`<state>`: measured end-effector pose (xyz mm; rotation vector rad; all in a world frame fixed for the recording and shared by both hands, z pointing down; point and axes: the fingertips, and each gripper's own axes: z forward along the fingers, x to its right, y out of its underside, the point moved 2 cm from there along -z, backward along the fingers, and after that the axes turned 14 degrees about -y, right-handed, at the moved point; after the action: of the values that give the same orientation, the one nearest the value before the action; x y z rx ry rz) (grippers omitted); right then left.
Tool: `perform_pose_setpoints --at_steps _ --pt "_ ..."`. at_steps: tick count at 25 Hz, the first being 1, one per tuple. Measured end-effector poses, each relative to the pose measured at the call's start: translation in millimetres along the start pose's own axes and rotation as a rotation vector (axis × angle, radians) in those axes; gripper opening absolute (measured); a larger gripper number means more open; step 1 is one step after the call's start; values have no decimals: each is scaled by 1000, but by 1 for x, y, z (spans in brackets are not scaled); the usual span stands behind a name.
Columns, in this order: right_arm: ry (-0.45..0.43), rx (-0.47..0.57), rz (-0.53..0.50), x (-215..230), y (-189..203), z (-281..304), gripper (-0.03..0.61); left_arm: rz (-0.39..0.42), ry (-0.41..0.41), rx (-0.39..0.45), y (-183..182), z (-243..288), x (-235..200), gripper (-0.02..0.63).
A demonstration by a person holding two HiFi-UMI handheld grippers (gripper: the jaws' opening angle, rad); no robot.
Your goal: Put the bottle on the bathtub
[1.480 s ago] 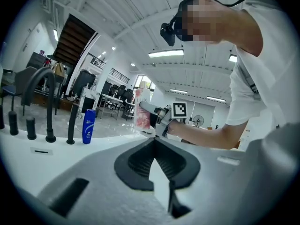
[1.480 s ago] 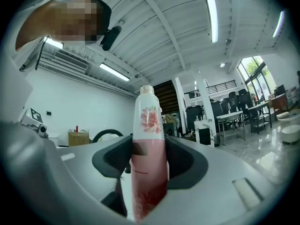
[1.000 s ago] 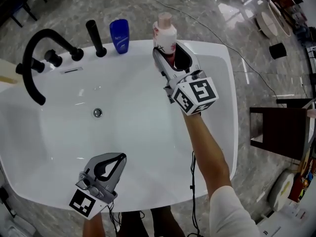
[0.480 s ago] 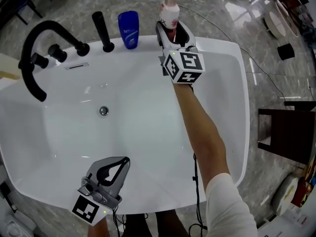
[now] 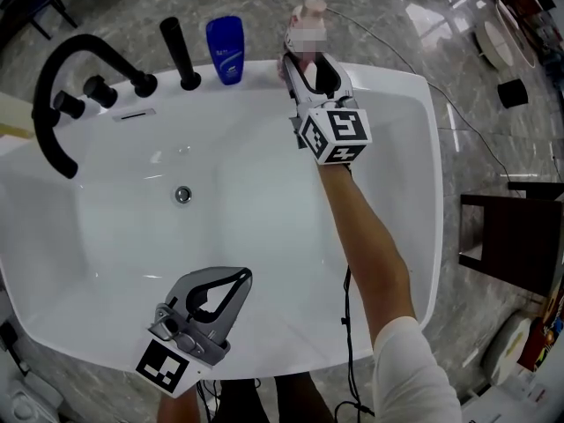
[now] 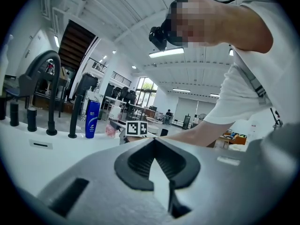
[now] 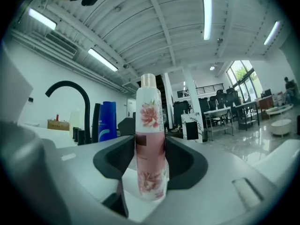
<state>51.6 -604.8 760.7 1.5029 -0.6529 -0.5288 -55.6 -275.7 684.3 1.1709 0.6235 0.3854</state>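
Right gripper [image 7: 151, 149] jaws just closing on flower-printed pink bottle [image 7: 149, 111], left gripper [image 6: 153, 142] clenched empty, lettering unreadable

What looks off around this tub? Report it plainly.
Nothing stands out. The pink bottle is upright at the rim of the bathtub, the blue bottle is upright near the black faucet, and nothing is spilled.

Across the bathtub [image 5: 414, 148] from me: bottle [image 5: 308, 33] at one o'clock, second bottle [image 5: 226, 49] at twelve, faucet [image 5: 62, 104] at ten.
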Motion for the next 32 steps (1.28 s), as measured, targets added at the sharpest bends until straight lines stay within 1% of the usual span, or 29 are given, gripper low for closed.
perform_pose_setpoints --at_steps 1,3,7,11,14,20,22,23,26,32 --pt "-2 5 24 -2 1 -7 204 -1 0 1 -2 1 1 2" --pt "-11 11 47 -11 3 -22 201 -1 1 8 -4 3 2 2" --pt "-68 -12 50 -43 5 -52 202 6 10 12 -13 9 10 2" --pt "-126 -5 119 -69 -10 -82 192 1 24 33 -30 14 18 2" --pt "-159 -1 122 -84 -33 -103 192 5 29 53 -46 16 24 2" --pt "-239 -30 74 -120 -96 -146 181 29 39 76 -80 14 46 2" --pt "-261 -40 75 -135 -118 -159 173 31 44 87 -94 11 55 2" --pt "-269 -44 77 -143 -129 -166 158 31 46 92 -100 9 60 2" --pt "-281 -41 68 -163 -163 -184 137 35 50 102 -120 0 73 2" --pt "-268 -28 55 -185 -226 -212 129 69 53 121 -167 -24 95 2"
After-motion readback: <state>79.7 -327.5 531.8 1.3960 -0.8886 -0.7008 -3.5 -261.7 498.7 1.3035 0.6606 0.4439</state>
